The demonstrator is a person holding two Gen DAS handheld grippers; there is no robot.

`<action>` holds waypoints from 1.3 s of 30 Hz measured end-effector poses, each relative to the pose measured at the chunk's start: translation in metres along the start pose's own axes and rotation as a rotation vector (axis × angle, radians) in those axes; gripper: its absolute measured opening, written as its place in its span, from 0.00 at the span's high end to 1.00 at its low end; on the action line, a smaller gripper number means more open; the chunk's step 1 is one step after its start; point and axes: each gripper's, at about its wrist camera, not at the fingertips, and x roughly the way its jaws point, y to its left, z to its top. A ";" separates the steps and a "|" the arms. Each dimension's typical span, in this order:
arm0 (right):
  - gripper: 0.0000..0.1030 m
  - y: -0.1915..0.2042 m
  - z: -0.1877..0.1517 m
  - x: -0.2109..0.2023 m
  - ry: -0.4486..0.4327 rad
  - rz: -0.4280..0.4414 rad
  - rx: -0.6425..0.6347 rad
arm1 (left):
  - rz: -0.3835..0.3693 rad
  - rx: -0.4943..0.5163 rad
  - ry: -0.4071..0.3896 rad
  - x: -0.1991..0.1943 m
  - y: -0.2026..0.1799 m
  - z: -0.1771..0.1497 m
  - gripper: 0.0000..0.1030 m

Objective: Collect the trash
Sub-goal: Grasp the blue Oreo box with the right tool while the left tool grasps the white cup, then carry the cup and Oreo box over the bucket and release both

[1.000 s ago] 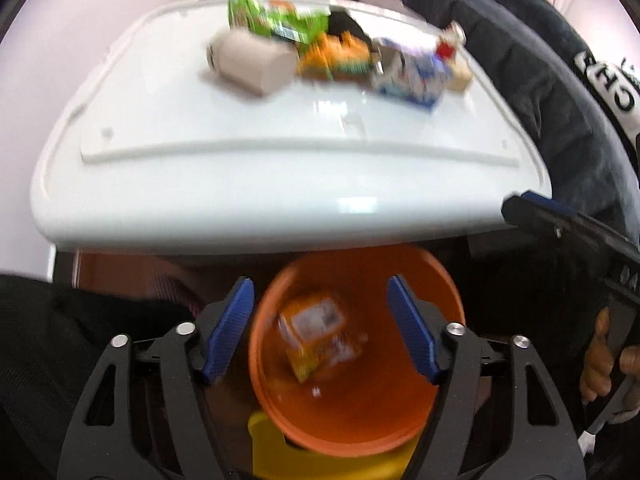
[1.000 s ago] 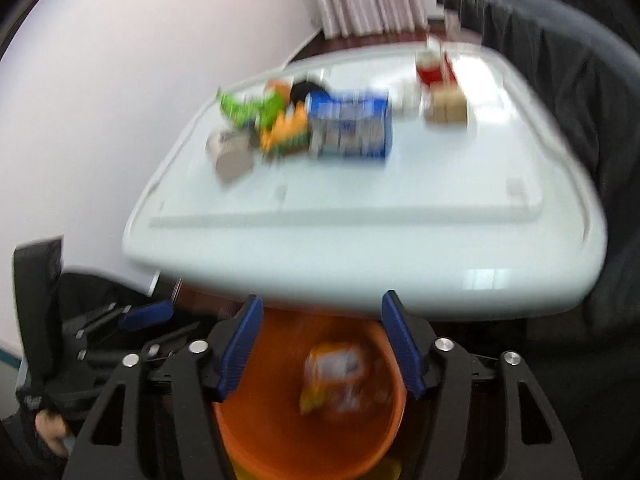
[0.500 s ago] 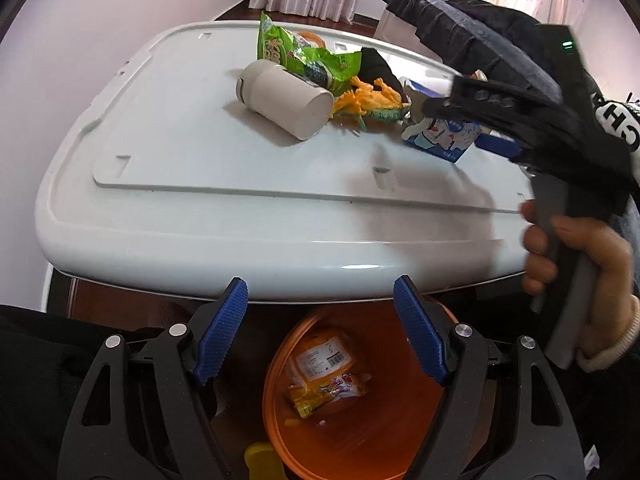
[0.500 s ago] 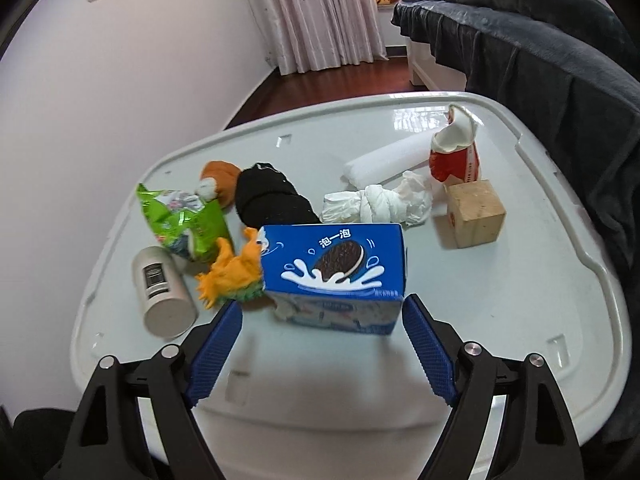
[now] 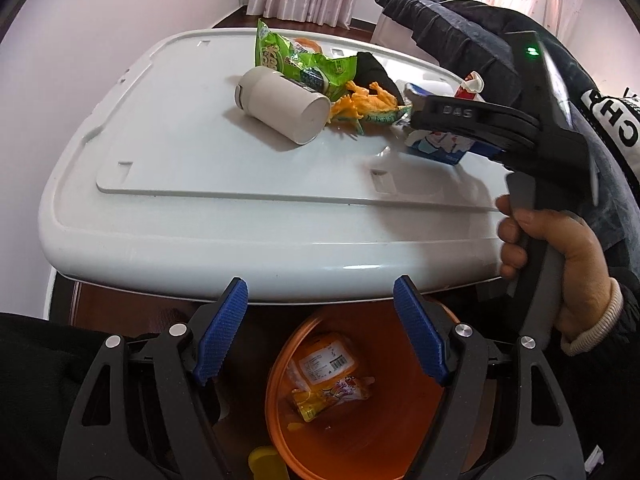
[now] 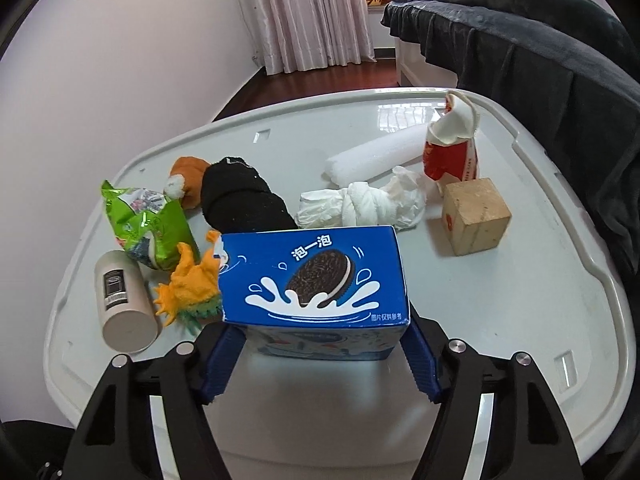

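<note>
Right claw (image 6: 320,332): jaws have just been closing, and the blue pads now sit against both short sides of the blue cookie box (image 6: 316,276), low on the box. So it is gripping the box, which still rests on the white table (image 6: 500,300), near the front edge. Touching the box on its left is an orange toy dinosaur (image 6: 188,284). Further left, a white bottle (image 6: 120,304) lies on its side with a green snack bag (image 6: 148,224) behind it. A black sock (image 6: 240,200) and a wad of white tissue (image 6: 360,204) lie just behind the box. A wooden block (image 6: 476,216) is off to the right, with a torn red-and-white carton (image 6: 452,144) and a white roll (image 6: 372,156) further back. Left claw (image 5: 320,280): jaws wide, nothing between them. It hangs off the table's near edge above the orange bin (image 5: 400,420). The bin has a couple of orange wrappers (image 5: 328,376) in the bottom. From the left camera I can see my right hand (image 5: 560,264) on the other claw's grip.
</note>
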 end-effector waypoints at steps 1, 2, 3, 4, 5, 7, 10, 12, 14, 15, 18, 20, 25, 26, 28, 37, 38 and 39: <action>0.32 -0.001 -0.001 -0.006 -0.006 0.005 -0.003 | 0.001 -0.005 0.000 0.000 0.001 0.001 0.28; 0.32 -0.002 -0.002 -0.015 -0.013 0.012 -0.009 | 0.005 -0.012 0.000 0.000 0.002 0.003 0.28; 0.32 -0.002 -0.003 -0.023 -0.018 0.018 -0.013 | 0.007 -0.024 0.001 0.000 0.005 0.006 0.28; 0.32 -0.004 -0.005 -0.035 -0.028 0.029 -0.019 | 0.007 -0.035 0.002 0.001 0.007 0.009 0.28; 0.32 -0.006 -0.006 -0.044 -0.036 0.037 -0.024 | 0.005 -0.051 0.003 0.002 0.009 0.013 0.28; 0.32 -0.011 -0.009 -0.069 -0.064 0.056 -0.038 | -0.008 -0.091 0.012 0.006 0.015 0.025 0.28; 0.32 -0.022 -0.014 -0.098 -0.109 0.066 -0.052 | -0.033 -0.173 0.014 0.014 0.022 0.052 0.28; 0.32 -0.030 -0.016 -0.109 -0.125 0.069 -0.049 | -0.041 -0.233 0.001 0.020 0.025 0.074 0.28; 0.32 -0.039 -0.018 -0.113 -0.126 0.077 -0.036 | -0.029 -0.268 -0.014 0.024 0.025 0.092 0.28; 0.32 -0.044 -0.020 -0.115 -0.126 0.084 -0.026 | -0.016 -0.286 -0.023 0.028 0.024 0.104 0.28; 0.32 -0.052 -0.021 -0.112 -0.122 0.104 -0.004 | 0.034 -0.330 -0.026 0.040 0.024 0.127 0.28; 0.32 -0.056 -0.022 -0.107 -0.111 0.119 0.014 | 0.074 -0.366 -0.005 0.056 0.027 0.139 0.28; 0.32 -0.064 -0.024 -0.102 -0.091 0.159 0.061 | 0.150 -0.425 0.062 0.093 0.038 0.148 0.28; 0.32 -0.065 -0.024 -0.102 -0.090 0.165 0.067 | 0.165 -0.423 0.065 0.097 0.038 0.149 0.28; 0.32 -0.065 -0.023 -0.102 -0.091 0.170 0.072 | 0.232 -0.377 0.044 0.101 0.034 0.152 0.34; 0.32 -0.063 -0.024 -0.101 -0.092 0.157 0.057 | 0.205 -0.278 0.014 0.087 0.035 0.132 0.54; 0.32 -0.061 -0.025 -0.101 -0.094 0.148 0.047 | 0.195 -0.272 0.016 0.085 0.035 0.130 0.54; 0.32 -0.061 -0.025 -0.101 -0.096 0.145 0.043 | 0.181 -0.265 0.016 0.080 0.037 0.127 0.54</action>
